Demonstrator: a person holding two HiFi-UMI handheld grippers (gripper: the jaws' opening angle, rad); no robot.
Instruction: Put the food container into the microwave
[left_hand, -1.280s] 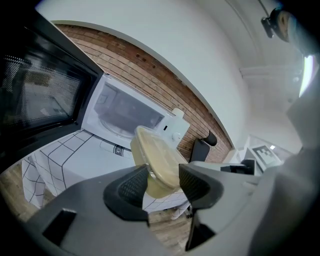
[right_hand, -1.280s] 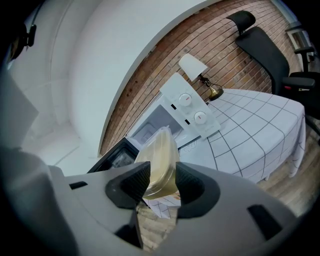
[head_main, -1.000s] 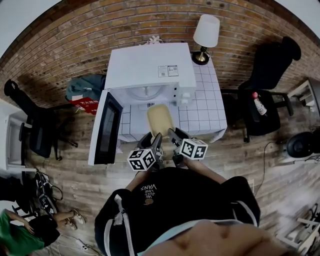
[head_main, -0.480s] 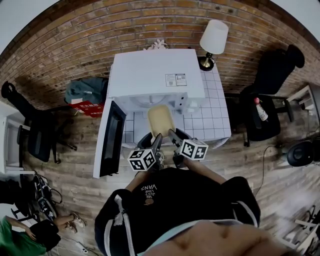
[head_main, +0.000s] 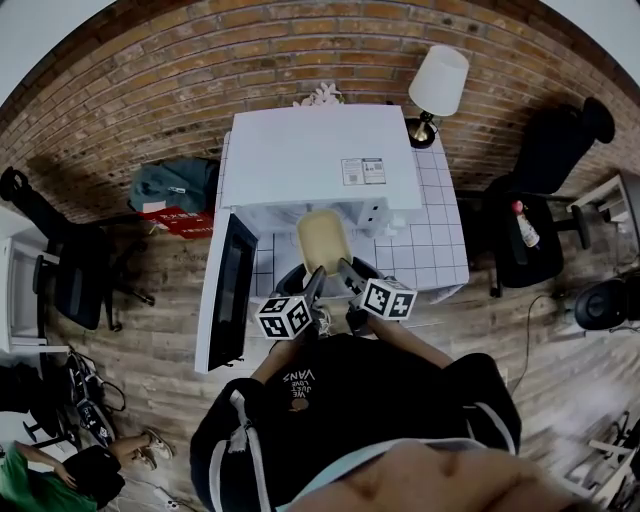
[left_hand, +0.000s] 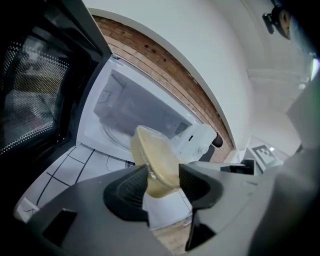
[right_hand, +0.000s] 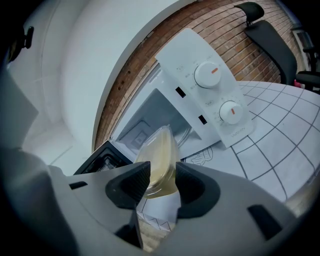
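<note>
Brick wall (head_main: 150, 60) runs behind everything, with wooden floor (head_main: 150, 350) below it in the head view. A white microwave (head_main: 315, 155) stands on a table (head_main: 440, 240) with a white tiled top. Its dark-windowed door (head_main: 232, 290) is swung fully open to the left. To the right of the table sits a black office chair (head_main: 545, 140) with a bottle (head_main: 524, 224) on its seat. A teal bag (head_main: 175, 185) lies on the left, near the wall. A lamp (head_main: 440, 80) with a white shade stands at the table's back right corner, just beside the microwave.

The right gripper view shows the microwave's control panel (right_hand: 215, 100) with two round dials, each marked in orange. The open cavity (left_hand: 135, 115) lies to the left of that panel.

The food container (head_main: 323, 240), a shallow clear tub with pale yellow contents, is held in the air. It hangs above the tiles, directly in front of the cavity. Its far end seems to reach the opening, though the head view is too steep to be sure.

The left gripper (left_hand: 162, 182) is clamped on the container's near end, one ribbed pad on each face. The right gripper (right_hand: 162, 182) pinches the same end from the other side, jaws closed tight on the tub. In both gripper views the container (left_hand: 155, 160) appears tilted, edge-on between the pads.
</note>
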